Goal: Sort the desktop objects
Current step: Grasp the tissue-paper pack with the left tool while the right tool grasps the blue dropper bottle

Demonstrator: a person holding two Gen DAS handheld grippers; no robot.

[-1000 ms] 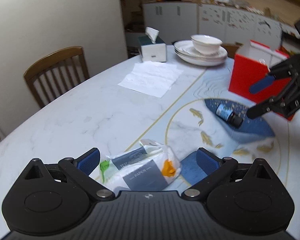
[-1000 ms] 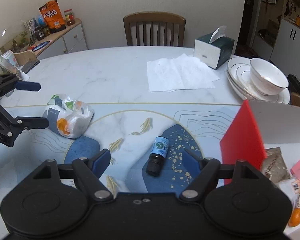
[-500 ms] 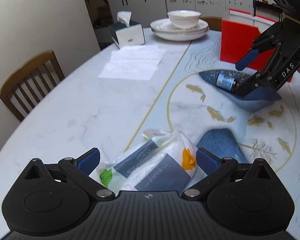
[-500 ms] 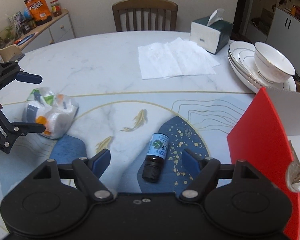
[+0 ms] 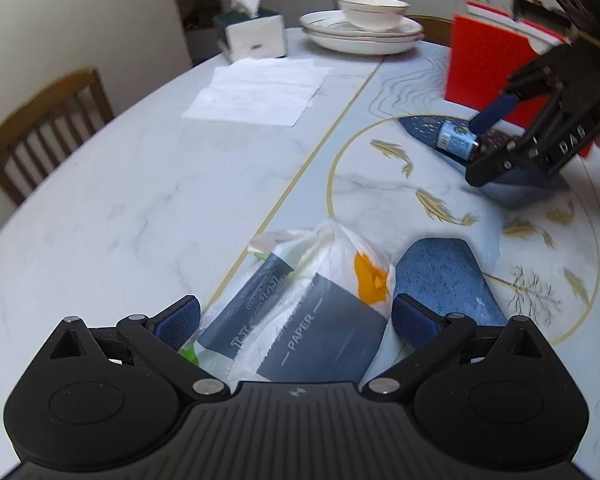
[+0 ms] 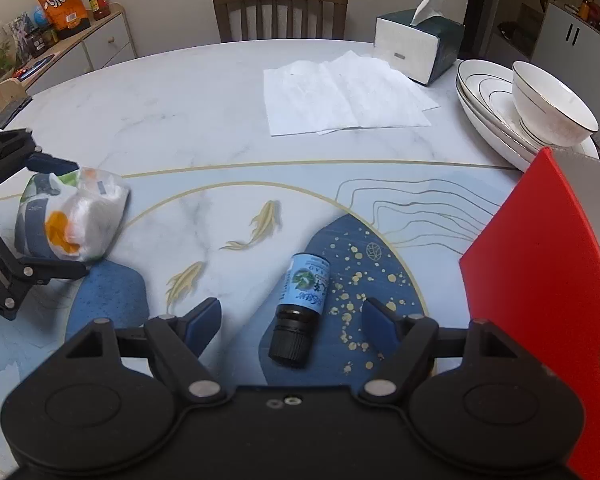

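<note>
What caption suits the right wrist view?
Open right gripper straddles a small bottle lying on the table beside a red box.

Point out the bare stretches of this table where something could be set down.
Widest free patch: the marble between the chair, paper sheets and tissue pack. A smaller one lies around the fish drawings, between the pack and the small bottle. It is crowded by the red box, plates and tissue box.

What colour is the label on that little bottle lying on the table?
Light blue, with a greenish picture and dark print, on the bottle; its cap is black. The right wrist view shows it best.
</note>
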